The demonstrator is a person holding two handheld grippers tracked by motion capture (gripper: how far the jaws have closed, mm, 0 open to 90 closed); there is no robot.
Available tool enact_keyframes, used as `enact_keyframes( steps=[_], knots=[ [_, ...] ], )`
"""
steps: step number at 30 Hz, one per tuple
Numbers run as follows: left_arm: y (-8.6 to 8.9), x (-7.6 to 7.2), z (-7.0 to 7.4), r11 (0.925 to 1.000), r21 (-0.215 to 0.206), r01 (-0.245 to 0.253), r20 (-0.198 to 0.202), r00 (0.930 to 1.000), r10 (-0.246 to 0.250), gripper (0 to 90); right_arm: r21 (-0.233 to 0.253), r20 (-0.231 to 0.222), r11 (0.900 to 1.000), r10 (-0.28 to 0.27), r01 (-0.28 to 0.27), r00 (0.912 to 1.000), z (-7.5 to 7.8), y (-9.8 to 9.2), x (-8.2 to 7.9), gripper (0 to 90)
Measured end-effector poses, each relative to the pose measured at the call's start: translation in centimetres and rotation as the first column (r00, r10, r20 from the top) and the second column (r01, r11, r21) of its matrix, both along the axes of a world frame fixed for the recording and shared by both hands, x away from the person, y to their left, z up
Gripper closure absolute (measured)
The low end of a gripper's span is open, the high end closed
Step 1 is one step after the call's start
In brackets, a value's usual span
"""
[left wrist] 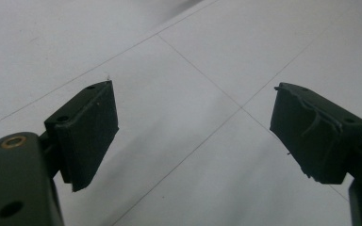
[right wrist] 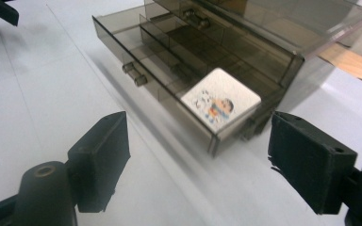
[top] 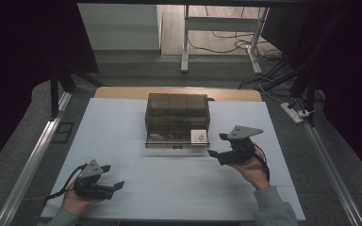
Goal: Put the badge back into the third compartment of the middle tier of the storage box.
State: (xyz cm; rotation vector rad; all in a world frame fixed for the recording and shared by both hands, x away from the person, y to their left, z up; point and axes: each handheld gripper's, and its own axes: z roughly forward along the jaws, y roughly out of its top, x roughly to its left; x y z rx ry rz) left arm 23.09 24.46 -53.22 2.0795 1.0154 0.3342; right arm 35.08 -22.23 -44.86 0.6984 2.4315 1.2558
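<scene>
A smoky transparent drawer box (top: 177,114) stands at the table's far middle, its bottom drawer (right wrist: 169,89) pulled out toward me. A small white card with a cartoon picture (right wrist: 220,100) lies in that drawer's right end (top: 198,136). My right gripper (top: 218,145) hovers open just right of the drawer front, nothing between its pads (right wrist: 194,160). My left gripper (top: 114,177) rests open near the front left of the table, over bare white surface (left wrist: 193,132).
The white table top (top: 136,188) has faint seams; a wooden strip (top: 122,92) shows at its far edge. Metal rails (top: 33,160) run along both sides. Beyond stand a desk frame (top: 219,28), loose cables and a power strip (top: 293,112) on the floor.
</scene>
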Motion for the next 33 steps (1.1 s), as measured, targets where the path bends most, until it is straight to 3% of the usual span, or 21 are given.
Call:
enact_keyframes(
  steps=[21, 33],
  knots=[
    [0.0, 0.0, -0.1, 1.0000, 0.006, 0.006, 0.000, 1.0000, -0.006, 15.5, -0.020, -0.023, 0.994, -0.108, 0.108, 0.9938, -2.9, -5.9, -5.0, 21.1],
    [-0.1, 0.0, -0.1, 1.0000, 0.008, 0.004, 0.002, 1.0000, -0.004, 15.5, -0.015, -0.029, 0.987, -0.162, 0.161, 0.9864, -4.7, -9.1, -6.6, 21.3]
  ],
)
